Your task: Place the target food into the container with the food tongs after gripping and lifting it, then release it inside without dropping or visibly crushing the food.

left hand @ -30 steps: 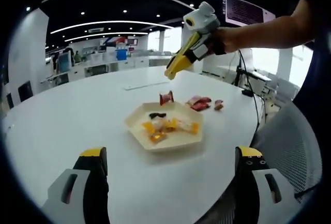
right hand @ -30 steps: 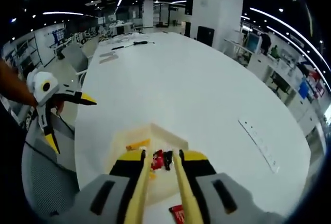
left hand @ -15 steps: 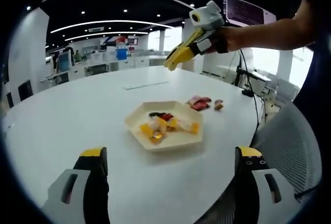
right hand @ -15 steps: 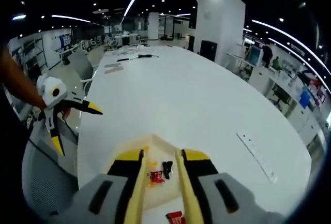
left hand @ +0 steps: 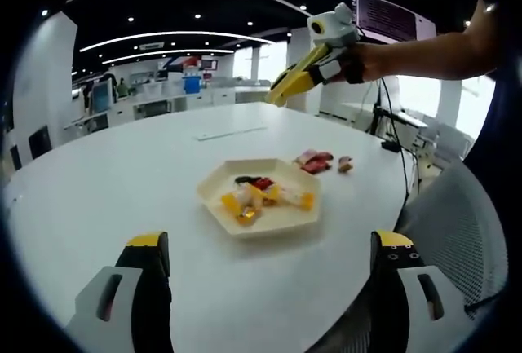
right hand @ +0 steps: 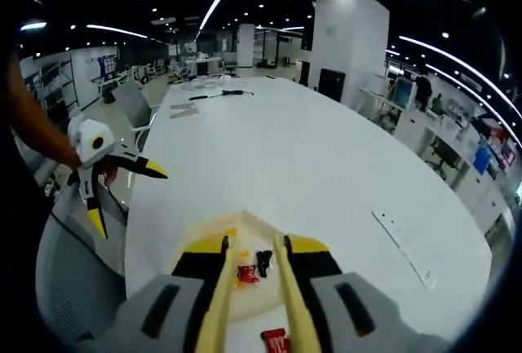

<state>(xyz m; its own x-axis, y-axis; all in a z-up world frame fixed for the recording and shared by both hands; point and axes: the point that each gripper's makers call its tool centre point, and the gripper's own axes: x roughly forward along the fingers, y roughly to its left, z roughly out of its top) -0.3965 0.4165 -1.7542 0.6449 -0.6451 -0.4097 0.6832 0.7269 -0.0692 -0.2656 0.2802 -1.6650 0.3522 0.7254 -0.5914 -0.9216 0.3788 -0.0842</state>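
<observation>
Right gripper (left hand: 281, 96) hung above the desk (left hand: 98, 182), jaws slightly apart and empty. Left gripper (right hand: 122, 194) jaws were spread wide. Red-wrapped food (left hand: 263, 183) lay inside the hexagonal container (left hand: 214, 182); more snacks (left hand: 316, 161) sat beside it.

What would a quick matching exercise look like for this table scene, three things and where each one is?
Things:
1. red candy
2. wrapped candies
3. right gripper

Places:
A. on the table beside the tray
B. raised in the air above the table
C. inside the hexagonal tray

Pairs: 1-C, 2-A, 3-B
</observation>
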